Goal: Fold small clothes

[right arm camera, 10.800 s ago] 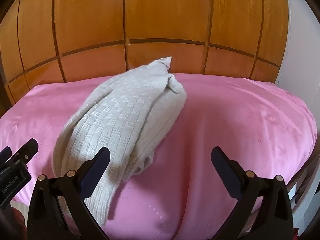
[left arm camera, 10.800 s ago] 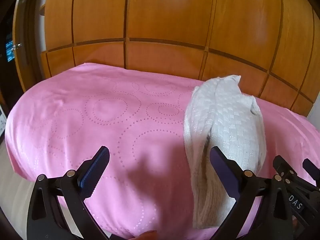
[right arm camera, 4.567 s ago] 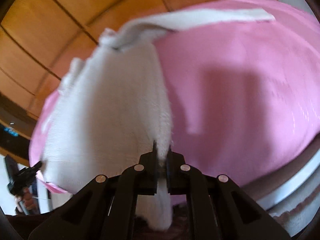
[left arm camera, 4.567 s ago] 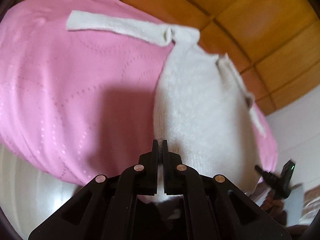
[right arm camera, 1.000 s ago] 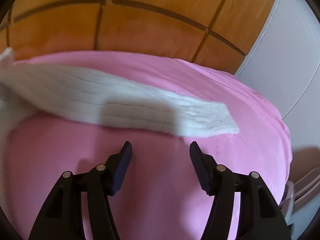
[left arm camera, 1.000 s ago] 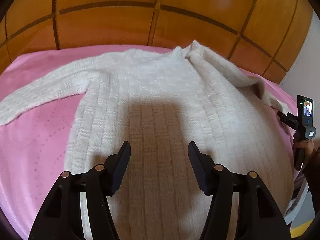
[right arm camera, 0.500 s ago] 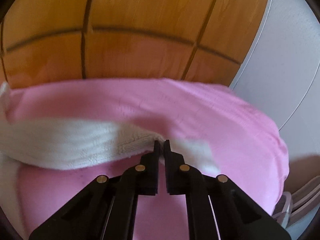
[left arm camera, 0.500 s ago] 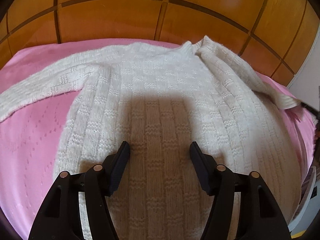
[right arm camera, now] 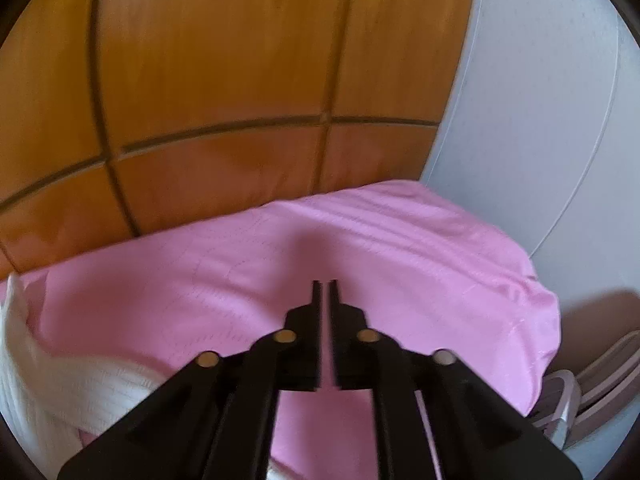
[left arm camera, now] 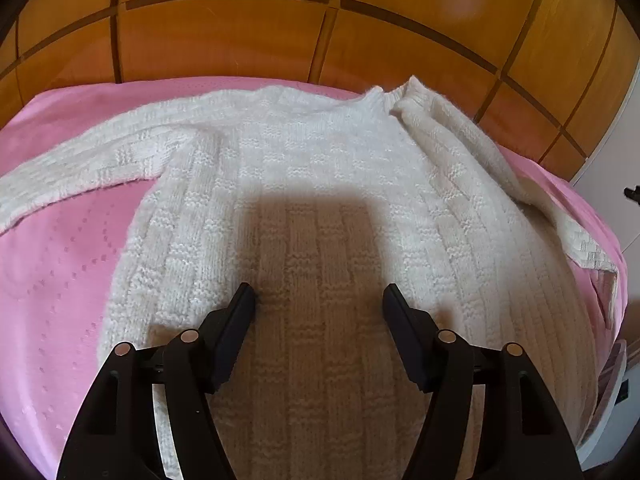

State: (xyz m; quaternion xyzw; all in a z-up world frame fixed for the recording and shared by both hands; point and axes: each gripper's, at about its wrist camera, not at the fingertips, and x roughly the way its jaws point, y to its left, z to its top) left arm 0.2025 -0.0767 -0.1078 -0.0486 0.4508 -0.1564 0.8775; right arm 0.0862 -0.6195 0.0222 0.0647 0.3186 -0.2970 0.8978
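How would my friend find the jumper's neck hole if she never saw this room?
Find the big pink bed cover in front of the orange wooden wall. A fluffy white jumper lies spread across it. The neck hole is the thick ribbed bump at the jumper's far edge nearest the wall, between the two long sleeves.

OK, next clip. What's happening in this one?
A person with a handheld gripper in each hand is folding a cream knitted sweater laid flat on a pink bedspread. The left gripper hangs open over the sweater's lower body, touching nothing. The right gripper is closed out at the side; whether it holds the right sleeve, whose knit runs under it, cannot be told. No fold shows on the body.
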